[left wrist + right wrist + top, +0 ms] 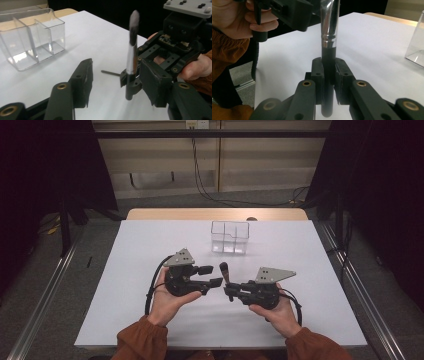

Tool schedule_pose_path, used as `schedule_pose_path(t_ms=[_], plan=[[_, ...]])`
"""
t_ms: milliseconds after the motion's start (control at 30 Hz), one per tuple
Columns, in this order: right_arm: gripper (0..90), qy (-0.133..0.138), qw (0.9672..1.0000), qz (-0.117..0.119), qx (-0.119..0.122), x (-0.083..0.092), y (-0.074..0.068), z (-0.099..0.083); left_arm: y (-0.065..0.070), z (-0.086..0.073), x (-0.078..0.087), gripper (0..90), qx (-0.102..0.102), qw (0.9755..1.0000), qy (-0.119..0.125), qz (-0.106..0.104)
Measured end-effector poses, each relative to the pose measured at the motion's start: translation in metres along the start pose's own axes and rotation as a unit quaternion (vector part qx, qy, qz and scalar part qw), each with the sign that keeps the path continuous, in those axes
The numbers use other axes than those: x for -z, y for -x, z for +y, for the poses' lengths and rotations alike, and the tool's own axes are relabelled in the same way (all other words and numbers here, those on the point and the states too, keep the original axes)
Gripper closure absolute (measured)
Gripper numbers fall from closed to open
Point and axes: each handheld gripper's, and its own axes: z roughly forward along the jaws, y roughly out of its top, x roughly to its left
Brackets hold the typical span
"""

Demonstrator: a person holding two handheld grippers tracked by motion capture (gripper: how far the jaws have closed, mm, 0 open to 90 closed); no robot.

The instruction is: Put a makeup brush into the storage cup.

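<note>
A make-up brush (224, 272) with a black handle, silver ferrule and dark bristles stands upright over the white table (145, 245). My right gripper (230, 292) is shut on the lower handle. In the right gripper view the jaws (328, 72) clamp the brush (328, 37) from both sides. My left gripper (212, 275) faces it from the left and is open. In the left gripper view the brush (131, 50) rises between my spread left jaws (118, 83), nearer the right-hand one, and neither pad presses on it. The right gripper (130, 82) holds it from behind.
A clear plastic organiser box (229, 237) with compartments stands behind the grippers, toward the table's far edge; it also shows as the clear box (30, 37) at upper left. Dark curtains hang on both sides, and cables lie on the floor beyond the table.
</note>
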Motion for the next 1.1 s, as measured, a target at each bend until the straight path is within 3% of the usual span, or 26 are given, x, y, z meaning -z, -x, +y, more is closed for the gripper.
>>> schedule_pose_path(t_ms=[33,300,467,667,767,967,1100], plan=[[79.9,0.0,1.0,-0.002,0.0,0.001,0.001,0.0,0.0,-0.001,0.0,34.6,-0.001,1.0,0.0,0.002],[79.9,0.004,0.9999,-0.01,-0.001,0.005,0.003,0.0,-0.002,-0.006,0.008,13.1,-0.01,0.9989,0.018,0.042],[79.9,0.006,0.9999,-0.015,-0.004,0.007,0.006,0.0,-0.008,-0.015,0.015,11.5,-0.008,0.9986,0.02,0.047],[79.9,0.007,0.9998,-0.019,-0.004,0.008,0.007,0.001,-0.014,-0.023,0.024,6.2,0.012,0.9979,0.028,0.057],[79.9,0.008,0.9997,-0.022,-0.002,0.009,0.007,0.001,-0.016,-0.026,0.031,4.7,0.005,0.9976,0.034,0.059],[79.9,0.015,0.9994,-0.031,-0.007,0.014,0.012,0.002,-0.024,-0.033,0.043,4.4,0.013,0.9965,0.042,0.07],[79.9,0.018,0.9991,-0.036,-0.008,0.018,0.013,0.004,-0.025,-0.038,0.052,4.2,-0.002,0.9947,0.046,0.092]])
